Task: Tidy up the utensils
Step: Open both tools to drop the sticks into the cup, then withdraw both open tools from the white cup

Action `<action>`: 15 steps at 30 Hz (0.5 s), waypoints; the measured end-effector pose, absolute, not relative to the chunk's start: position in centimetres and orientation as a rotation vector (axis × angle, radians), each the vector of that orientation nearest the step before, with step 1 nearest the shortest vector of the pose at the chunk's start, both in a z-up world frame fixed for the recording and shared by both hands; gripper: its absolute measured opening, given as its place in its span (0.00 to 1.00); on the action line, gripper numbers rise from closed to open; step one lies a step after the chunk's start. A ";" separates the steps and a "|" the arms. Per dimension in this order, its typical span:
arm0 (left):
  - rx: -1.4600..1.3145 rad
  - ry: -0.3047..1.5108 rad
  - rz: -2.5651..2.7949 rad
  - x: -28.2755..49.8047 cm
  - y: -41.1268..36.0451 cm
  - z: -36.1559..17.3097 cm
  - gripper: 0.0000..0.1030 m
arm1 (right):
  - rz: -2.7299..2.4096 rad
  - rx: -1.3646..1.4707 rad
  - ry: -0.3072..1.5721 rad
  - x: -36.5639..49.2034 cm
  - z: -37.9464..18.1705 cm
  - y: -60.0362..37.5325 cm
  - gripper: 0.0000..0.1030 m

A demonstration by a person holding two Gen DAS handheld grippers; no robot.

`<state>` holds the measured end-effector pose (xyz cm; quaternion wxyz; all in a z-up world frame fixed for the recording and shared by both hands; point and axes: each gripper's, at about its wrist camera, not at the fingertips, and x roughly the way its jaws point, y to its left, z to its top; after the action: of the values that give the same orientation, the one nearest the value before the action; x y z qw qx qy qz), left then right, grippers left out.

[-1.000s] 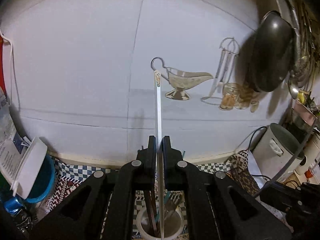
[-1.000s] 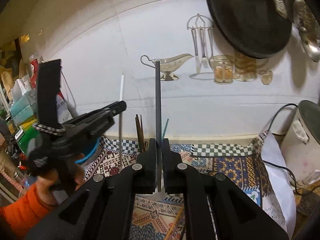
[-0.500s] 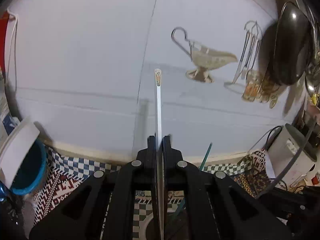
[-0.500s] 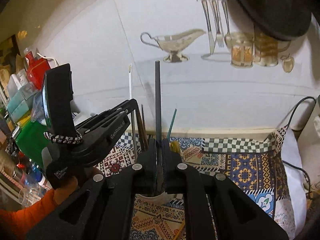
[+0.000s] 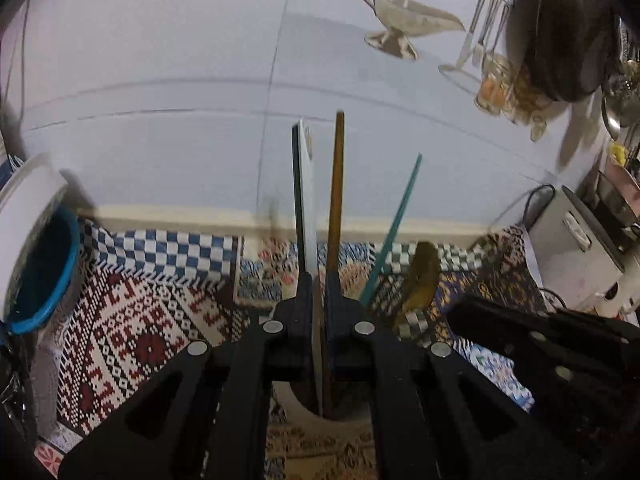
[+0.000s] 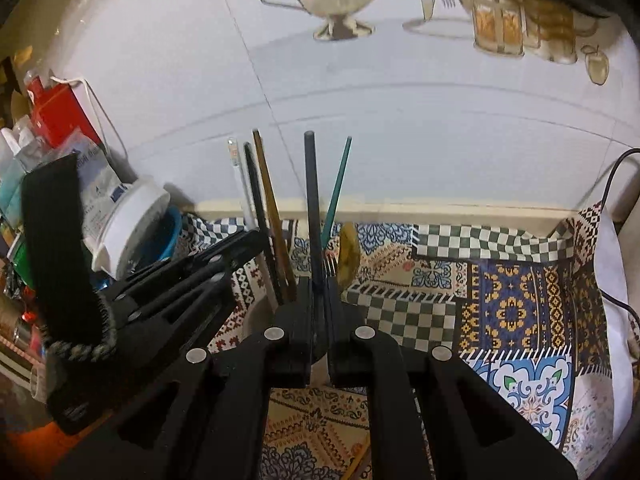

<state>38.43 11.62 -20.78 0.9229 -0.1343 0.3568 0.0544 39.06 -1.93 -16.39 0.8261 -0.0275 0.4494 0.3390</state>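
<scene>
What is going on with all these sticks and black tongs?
A person is sorting utensils into a white cup on a patterned cloth. The left tool grips a flat silver utensil, the right tool a dark rod-like handle; both stand upright at the cup, not let go yet.

Tabletop [image 6: 512,312] is covered in a busy patchwork cloth, checks and tile prints all over. A white utensil cup [image 5: 296,404] stands on it, with a white-lidded blue tub [image 6: 132,224] at the left edge.
</scene>
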 end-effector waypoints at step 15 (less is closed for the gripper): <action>-0.206 0.728 0.099 34.4 9.7 -16.8 0.07 | 0.702 -0.100 0.913 36.9 -14.1 -3.1 0.21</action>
<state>34.45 9.72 -16.76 0.9280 -0.1007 0.3554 0.0482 36.95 -3.07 -14.10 0.8375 -0.0472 0.4316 0.3317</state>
